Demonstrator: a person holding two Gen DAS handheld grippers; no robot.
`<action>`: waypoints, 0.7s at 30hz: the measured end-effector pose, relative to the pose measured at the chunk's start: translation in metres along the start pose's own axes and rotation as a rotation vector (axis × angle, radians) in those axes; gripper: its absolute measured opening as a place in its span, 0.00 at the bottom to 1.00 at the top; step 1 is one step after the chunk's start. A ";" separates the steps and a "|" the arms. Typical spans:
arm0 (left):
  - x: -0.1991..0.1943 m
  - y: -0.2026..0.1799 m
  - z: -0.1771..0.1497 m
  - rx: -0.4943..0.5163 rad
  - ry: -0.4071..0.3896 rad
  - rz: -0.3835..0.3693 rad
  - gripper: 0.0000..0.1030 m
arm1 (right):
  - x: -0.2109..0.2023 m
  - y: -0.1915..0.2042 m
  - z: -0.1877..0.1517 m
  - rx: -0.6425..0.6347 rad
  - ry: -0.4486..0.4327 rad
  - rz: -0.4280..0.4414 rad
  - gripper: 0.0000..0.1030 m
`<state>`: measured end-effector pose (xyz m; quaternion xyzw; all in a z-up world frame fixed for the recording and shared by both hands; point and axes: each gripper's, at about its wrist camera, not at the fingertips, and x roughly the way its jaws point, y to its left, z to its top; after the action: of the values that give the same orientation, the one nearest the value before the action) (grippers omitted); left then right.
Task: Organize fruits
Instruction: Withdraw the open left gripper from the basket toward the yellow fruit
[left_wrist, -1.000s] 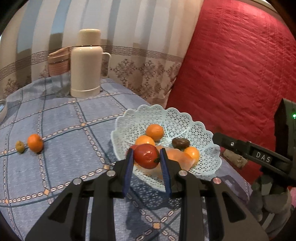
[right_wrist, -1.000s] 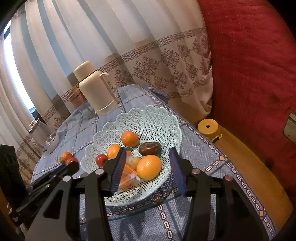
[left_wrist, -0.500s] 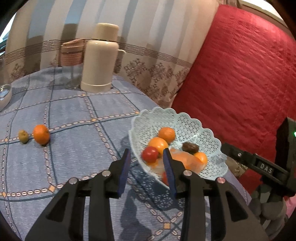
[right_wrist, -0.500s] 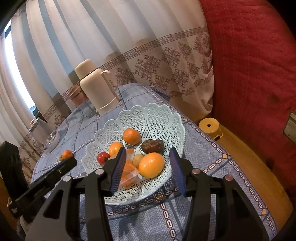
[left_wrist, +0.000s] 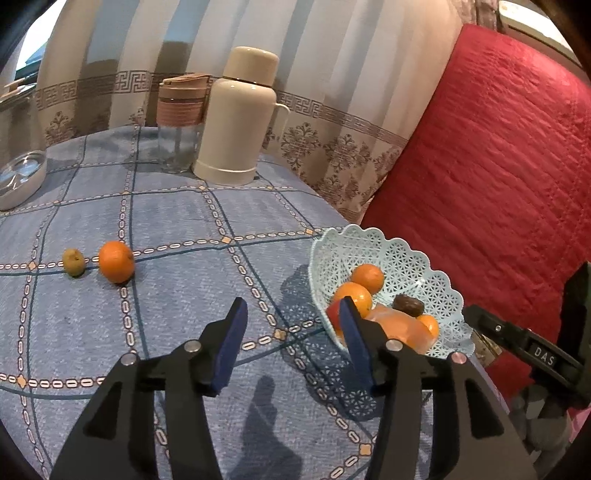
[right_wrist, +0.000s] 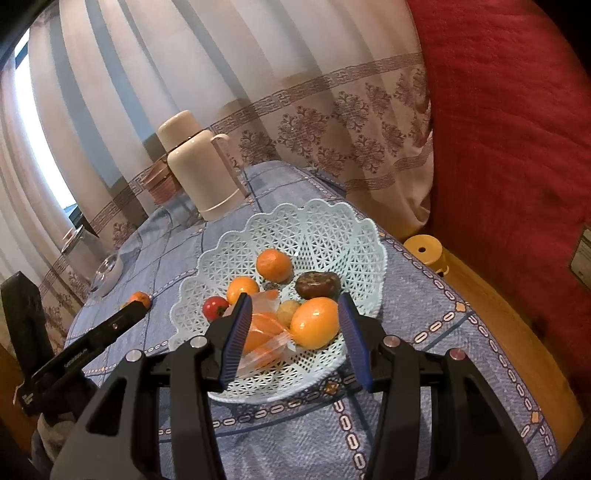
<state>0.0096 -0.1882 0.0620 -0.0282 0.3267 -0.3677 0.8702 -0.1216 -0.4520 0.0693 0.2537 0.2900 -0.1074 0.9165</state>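
The left gripper (left_wrist: 291, 317) hangs over the blue checked tablecloth (left_wrist: 177, 295) just beside the basket; its jaws have just been opening and now stand apart with nothing between them. The right gripper (right_wrist: 293, 321) hovers over the near rim of the pale blue lattice basket (right_wrist: 325, 236), jaws parted and gripping nothing, though an orange fruit (right_wrist: 314, 328) in the basket shows between them.

The basket sits near the table's right edge, by the red quilted cover (left_wrist: 498, 177). In it lie the small red tomato (right_wrist: 215, 308), two mandarins (right_wrist: 274, 265), a dark brown fruit (right_wrist: 317, 285), a small yellowish fruit (right_wrist: 288, 312) and a clear packet of orange pieces (right_wrist: 264, 334).

Well apart from the basket, toward the table's left edge, a loose mandarin (left_wrist: 116, 261) lies just beside a small green fruit (left_wrist: 74, 262). At the far edge stand a cream thermos (left_wrist: 238, 118) and a lidded glass jar (left_wrist: 180, 122), side by side. A glass dish (left_wrist: 20, 177) sits at the far left corner.
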 end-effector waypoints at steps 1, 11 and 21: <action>-0.001 0.002 0.000 -0.003 -0.003 0.005 0.51 | 0.000 0.002 0.000 -0.006 -0.001 0.003 0.49; -0.018 0.040 0.008 -0.060 -0.032 0.074 0.58 | -0.002 0.034 -0.011 -0.100 -0.009 0.022 0.57; -0.041 0.095 0.013 -0.151 -0.083 0.175 0.78 | 0.003 0.063 -0.023 -0.155 0.003 0.066 0.63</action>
<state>0.0552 -0.0944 0.0674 -0.0802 0.3185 -0.2630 0.9072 -0.1085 -0.3867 0.0764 0.1917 0.2901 -0.0540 0.9361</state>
